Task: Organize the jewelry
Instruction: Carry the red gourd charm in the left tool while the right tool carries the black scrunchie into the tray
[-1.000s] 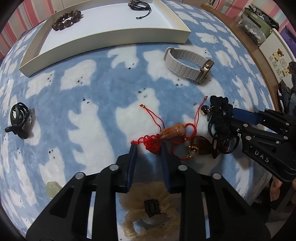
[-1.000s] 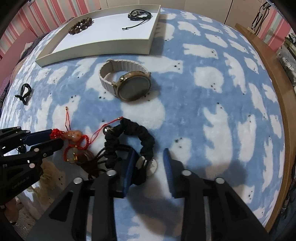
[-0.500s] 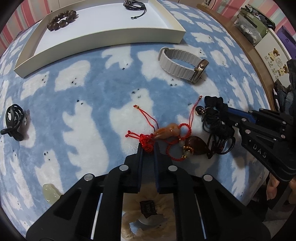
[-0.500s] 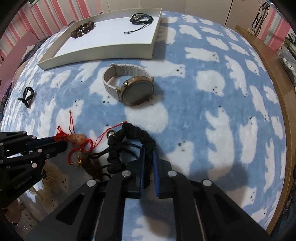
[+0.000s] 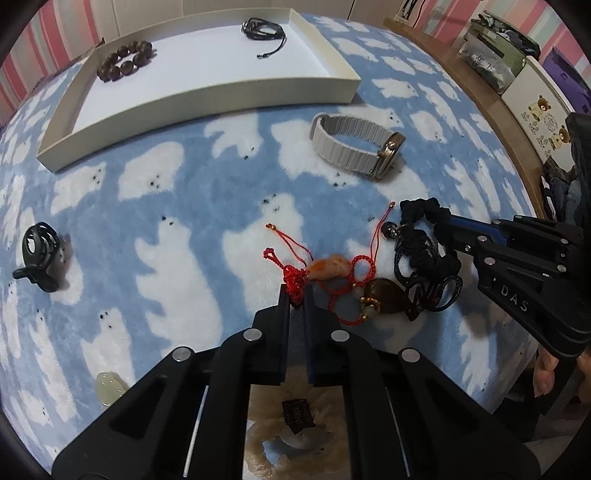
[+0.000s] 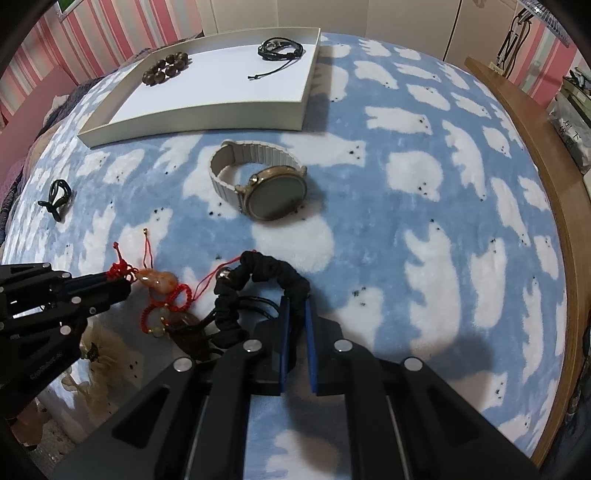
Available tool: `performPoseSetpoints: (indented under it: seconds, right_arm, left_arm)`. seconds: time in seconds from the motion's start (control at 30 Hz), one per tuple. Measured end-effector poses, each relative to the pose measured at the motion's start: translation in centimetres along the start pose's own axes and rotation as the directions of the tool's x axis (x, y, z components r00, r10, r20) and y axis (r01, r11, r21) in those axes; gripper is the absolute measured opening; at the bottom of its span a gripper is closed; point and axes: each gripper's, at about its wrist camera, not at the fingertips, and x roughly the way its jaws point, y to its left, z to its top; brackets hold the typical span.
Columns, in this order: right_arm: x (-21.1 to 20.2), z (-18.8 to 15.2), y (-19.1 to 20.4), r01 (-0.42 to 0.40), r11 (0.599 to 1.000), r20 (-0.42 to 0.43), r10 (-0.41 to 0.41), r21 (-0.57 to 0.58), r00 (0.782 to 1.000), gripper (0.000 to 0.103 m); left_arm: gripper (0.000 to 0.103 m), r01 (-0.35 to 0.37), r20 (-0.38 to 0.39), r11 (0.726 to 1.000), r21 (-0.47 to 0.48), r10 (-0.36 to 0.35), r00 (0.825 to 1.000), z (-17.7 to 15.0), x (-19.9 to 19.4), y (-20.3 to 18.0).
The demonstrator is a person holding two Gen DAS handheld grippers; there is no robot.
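Note:
My left gripper (image 5: 296,291) is shut on the red knotted cord (image 5: 293,277) of an orange pendant (image 5: 330,266); it also shows in the right wrist view (image 6: 123,282). My right gripper (image 6: 295,301) is shut on a black scrunchie (image 6: 269,269), which is tangled with black cords and a brown bead pendant (image 5: 384,295). The right gripper also shows in the left wrist view (image 5: 441,229). A white tray (image 5: 207,94) at the back holds a brown bead bracelet (image 5: 123,61) and a black cord bracelet (image 5: 264,29).
A watch with a white strap (image 6: 258,181) lies between the tray and the grippers. A black hair claw (image 5: 38,253) lies at the left. A pale green stone (image 5: 109,384) and a beige scrunchie (image 5: 295,421) lie near the bed's front edge. A wooden rail (image 6: 535,155) runs along the right.
Both grippers went from open to shut, the left on the red cord, the right on the black scrunchie. Both have drawn back slightly, pulling the tangle.

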Motion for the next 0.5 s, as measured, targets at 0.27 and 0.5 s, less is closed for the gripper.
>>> performPoseSetpoints:
  seconds: [0.27,0.5]
  right_arm:
    - [-0.8,0.1,0.3,0.010,1.000,0.026,-0.010,0.004,1.000,0.008]
    - [-2.5,0.8,1.3,0.021,1.000,0.076,-0.021,-0.001,0.997,0.007]
  left_arm:
    - [0.004,-0.009,0.036,1.000,-0.005,0.009,0.999,0.1,-1.4,0.5]
    - [0.004,-0.030,0.062,0.999,-0.017,0.031,0.998,0.2,-2.7,1.5]
